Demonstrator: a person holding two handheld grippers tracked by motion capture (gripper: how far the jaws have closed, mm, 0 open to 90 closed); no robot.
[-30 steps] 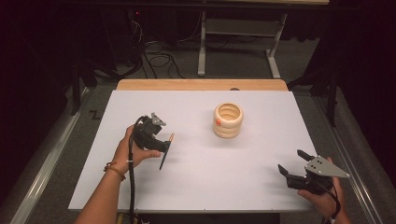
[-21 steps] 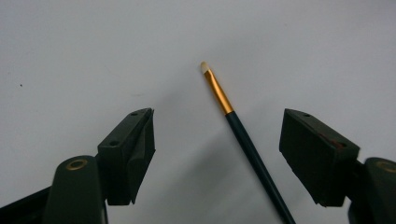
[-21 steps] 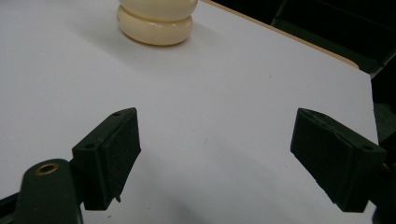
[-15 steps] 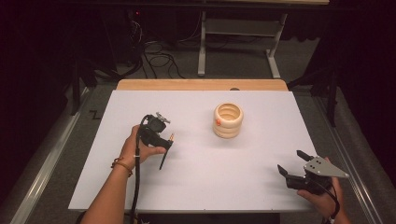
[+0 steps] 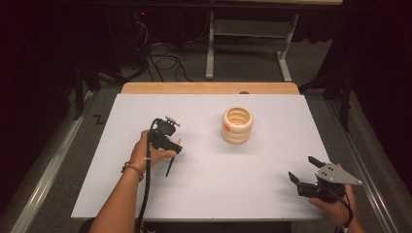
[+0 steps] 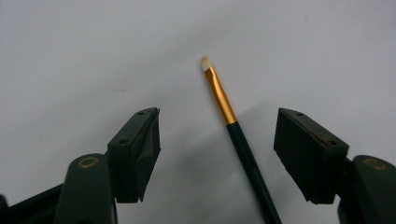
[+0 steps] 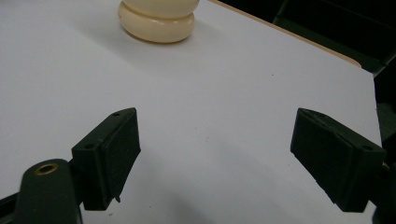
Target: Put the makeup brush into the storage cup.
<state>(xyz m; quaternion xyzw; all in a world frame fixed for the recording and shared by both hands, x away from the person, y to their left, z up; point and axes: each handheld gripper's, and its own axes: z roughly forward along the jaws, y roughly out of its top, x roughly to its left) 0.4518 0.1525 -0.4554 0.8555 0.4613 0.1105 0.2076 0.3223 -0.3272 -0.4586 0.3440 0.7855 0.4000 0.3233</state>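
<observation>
A thin paintbrush (image 5: pixel 169 168) lies flat on the white table (image 5: pixel 243 194), with a dark handle, a gold ferrule and a pale tip. In the left gripper view the paintbrush (image 6: pixel 243 150) runs up between the two jaws, and neither pad touches it. My left gripper (image 5: pixel 173 148) points down over its ferrule end; its jaws have just been closing a little but still stand open around the brush. Near the table's front right corner my right gripper (image 5: pixel 302 169) is open with nothing in it. In its own view the right gripper (image 7: pixel 217 122) faces bare table.
A cream ribbed cup (image 5: pixel 237 125) with an orange sticker stands upright right of centre, and its base (image 7: pixel 158 21) sits at the top of the right gripper view. A wooden strip (image 5: pixel 209 88) borders the far edge. Cables and a metal frame lie on the floor beyond.
My left hand has moved a little to the right and lower over the brush. The brush, the cup and the right gripper have stayed where they were.
</observation>
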